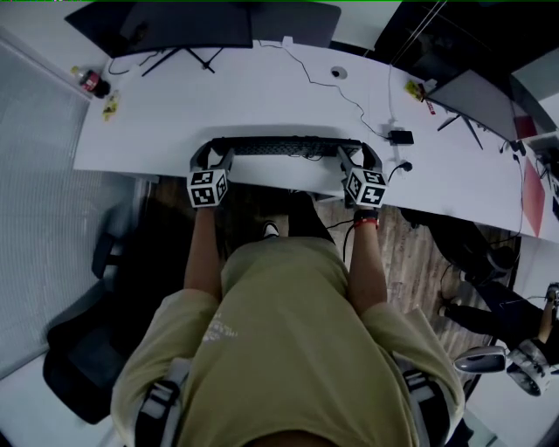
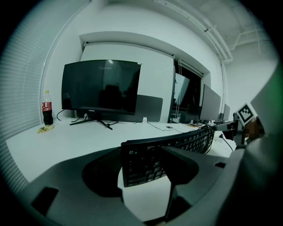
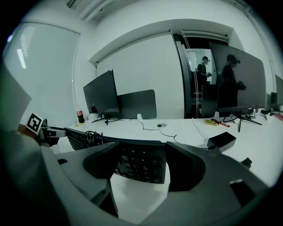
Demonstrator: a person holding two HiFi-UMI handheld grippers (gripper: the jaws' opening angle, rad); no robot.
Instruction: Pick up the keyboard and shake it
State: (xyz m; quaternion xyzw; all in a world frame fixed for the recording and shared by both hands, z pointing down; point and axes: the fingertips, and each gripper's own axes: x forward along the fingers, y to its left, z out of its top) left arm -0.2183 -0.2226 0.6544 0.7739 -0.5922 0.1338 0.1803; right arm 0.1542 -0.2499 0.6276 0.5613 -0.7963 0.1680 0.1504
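A black keyboard (image 1: 279,147) hangs tilted above the front edge of the white desk (image 1: 262,96), so I see it nearly edge-on in the head view. My left gripper (image 1: 214,157) is shut on its left end and my right gripper (image 1: 356,157) on its right end. In the left gripper view the keyboard (image 2: 177,145) runs off to the right from between the jaws of the left gripper (image 2: 141,170), keys facing the camera. Seen from the right gripper view, the keyboard (image 3: 137,165) has a coiled cable on it and sits between the jaws of the right gripper (image 3: 141,165).
A dark monitor (image 1: 188,22) stands at the back of the desk, with a cola bottle (image 1: 90,81) at the far left. A small black box (image 1: 402,137) and cables lie right of the keyboard. A second monitor (image 1: 476,100) stands at the right. An office chair (image 1: 79,349) is at my left.
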